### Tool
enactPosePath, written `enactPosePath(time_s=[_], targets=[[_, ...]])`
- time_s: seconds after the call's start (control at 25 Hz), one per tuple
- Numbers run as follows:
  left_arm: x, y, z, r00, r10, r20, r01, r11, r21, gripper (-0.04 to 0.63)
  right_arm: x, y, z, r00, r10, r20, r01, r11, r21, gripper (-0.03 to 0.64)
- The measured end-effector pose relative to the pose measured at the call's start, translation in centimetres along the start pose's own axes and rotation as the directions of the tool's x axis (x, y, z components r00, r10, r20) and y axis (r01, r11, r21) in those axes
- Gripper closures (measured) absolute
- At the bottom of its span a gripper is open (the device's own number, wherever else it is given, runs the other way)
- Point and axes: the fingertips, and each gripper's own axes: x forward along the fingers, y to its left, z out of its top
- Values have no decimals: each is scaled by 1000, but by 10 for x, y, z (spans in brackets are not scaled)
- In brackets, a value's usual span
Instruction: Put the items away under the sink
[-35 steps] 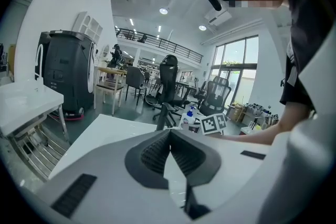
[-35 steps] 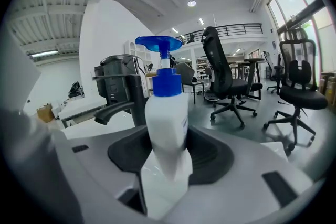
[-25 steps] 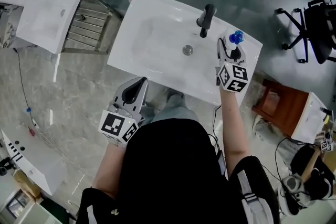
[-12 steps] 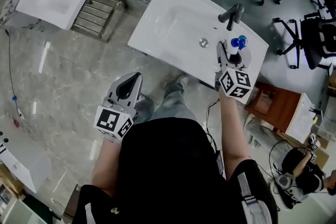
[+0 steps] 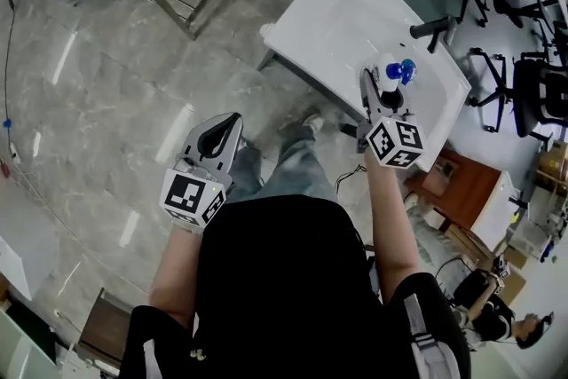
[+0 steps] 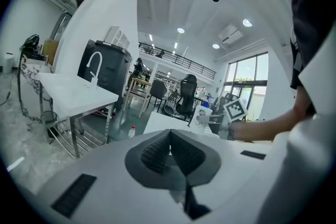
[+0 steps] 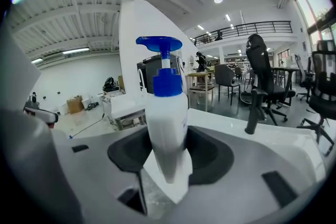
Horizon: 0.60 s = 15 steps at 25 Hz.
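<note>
R gripper (image 5: 382,90) is clamping the pump bottle (image 5: 398,72) upright over the sink (image 5: 342,4), upper right; L gripper (image 5: 229,127), shut & empty, is hanging lower left.

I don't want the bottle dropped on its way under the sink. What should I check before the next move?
1. Grip of the right gripper on the white pump bottle with blue pump head: ok, clamped between the jaws.
2. Bottle roughly upright: ok.
3. The left gripper shut and empty, free to help: ok.
4. Bottle apart from the black faucet: ok.
5. Space under the white rectangular sink free: cannot tell, the basin hides it.
</note>
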Motion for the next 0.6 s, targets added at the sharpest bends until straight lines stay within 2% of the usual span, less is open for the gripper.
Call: enactPosePath(time_s=[0.12, 0.32, 0.6], targets=[[-13, 17, -13, 999, 47, 8, -46, 998, -32, 572, 10, 28, -8, 998, 60, -22, -60, 998, 1, 411], [-31, 41, -43, 990, 138, 16, -136, 986, -95, 572, 31, 77, -17, 983, 176, -49, -179, 981, -69, 411], [-43, 53, -79, 971, 240, 16, -235, 962, -138, 572, 57, 148, -34, 921, 378, -93, -387, 914, -117, 411]])
